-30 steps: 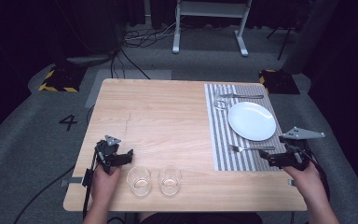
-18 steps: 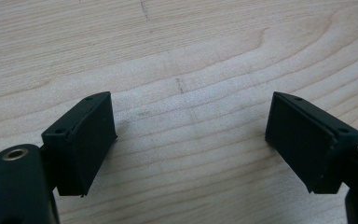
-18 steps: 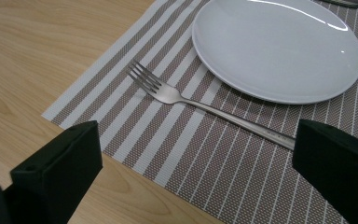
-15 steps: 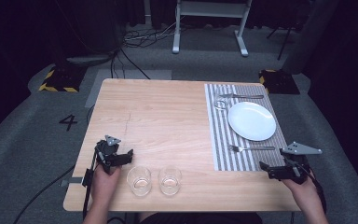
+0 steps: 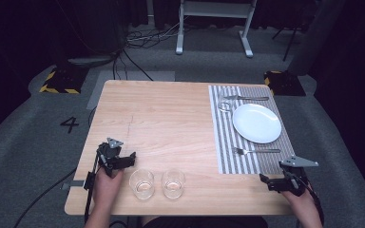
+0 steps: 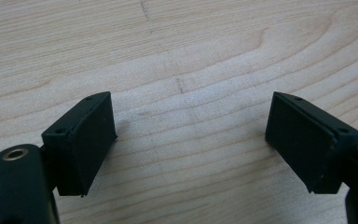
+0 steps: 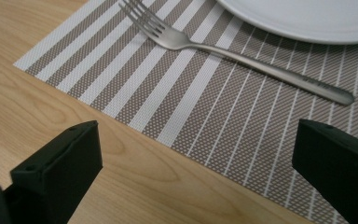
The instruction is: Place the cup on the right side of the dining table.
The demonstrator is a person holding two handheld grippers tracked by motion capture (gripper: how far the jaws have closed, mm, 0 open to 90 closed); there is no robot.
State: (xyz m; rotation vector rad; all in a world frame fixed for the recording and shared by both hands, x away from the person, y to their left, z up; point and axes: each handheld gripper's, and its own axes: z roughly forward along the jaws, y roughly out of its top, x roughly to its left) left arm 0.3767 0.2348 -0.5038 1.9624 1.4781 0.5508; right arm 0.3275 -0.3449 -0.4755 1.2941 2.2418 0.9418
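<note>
Fork [image 7: 242, 53] lying on striped placemat [image 5: 228, 142] beside white plate [image 5: 256, 122]; right gripper [image 5: 285, 181] having drawn back toward tabletop [image 5: 171, 123] corner, fingers apart; left gripper [image 5: 119, 159] staying, fingers apart, near two glasses [image 5: 141, 183]. Dark room, grey carpet [image 5: 24, 152].

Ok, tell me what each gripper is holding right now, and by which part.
Nothing is held. The left gripper is open over bare table, and the right gripper is open near the fork, not touching it.

Left claw [image 5: 123, 160] jaws spread, right claw [image 5: 272, 182] jaws spread, both low
</note>
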